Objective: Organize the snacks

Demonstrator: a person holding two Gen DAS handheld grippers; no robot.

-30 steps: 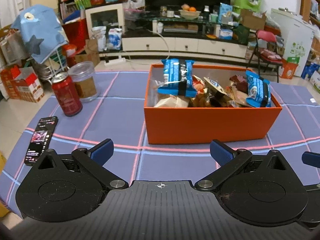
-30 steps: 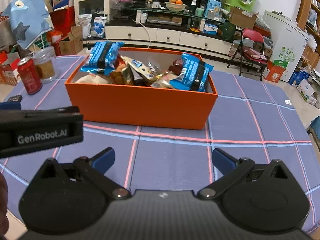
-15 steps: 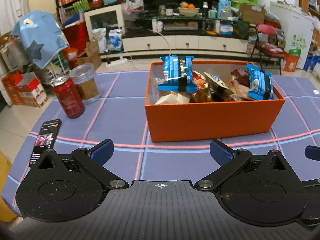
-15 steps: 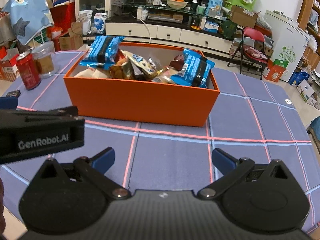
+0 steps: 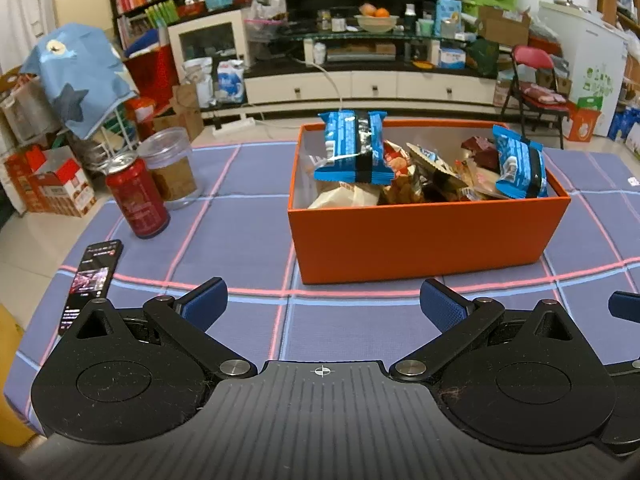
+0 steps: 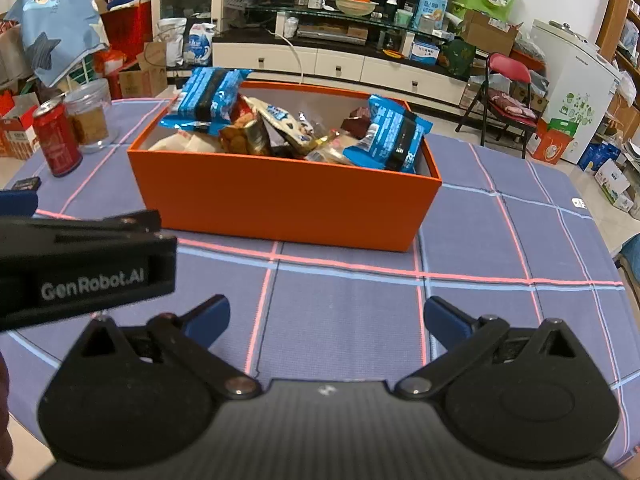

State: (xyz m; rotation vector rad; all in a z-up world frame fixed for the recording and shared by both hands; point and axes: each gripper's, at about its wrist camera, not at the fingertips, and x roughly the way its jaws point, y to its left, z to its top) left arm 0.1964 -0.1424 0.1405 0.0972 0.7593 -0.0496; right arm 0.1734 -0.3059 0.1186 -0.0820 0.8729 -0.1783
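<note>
- Left claw (image 5: 323,306) and right claw (image 6: 326,316) both spread, empty, hovering over tabletop (image 6: 500,280) short of box (image 6: 280,204); snacks (image 6: 288,128) heaped inside box.
- Step, judged: approach; next calls for reaching over the rim to pinch one packet.

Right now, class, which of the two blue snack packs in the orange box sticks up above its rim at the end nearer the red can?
The blue pack at the box's left end, nearest the red can; the other blue pack leans at the right end.

wrist views side by side, sharing orange box (image 5: 424,240)
</note>
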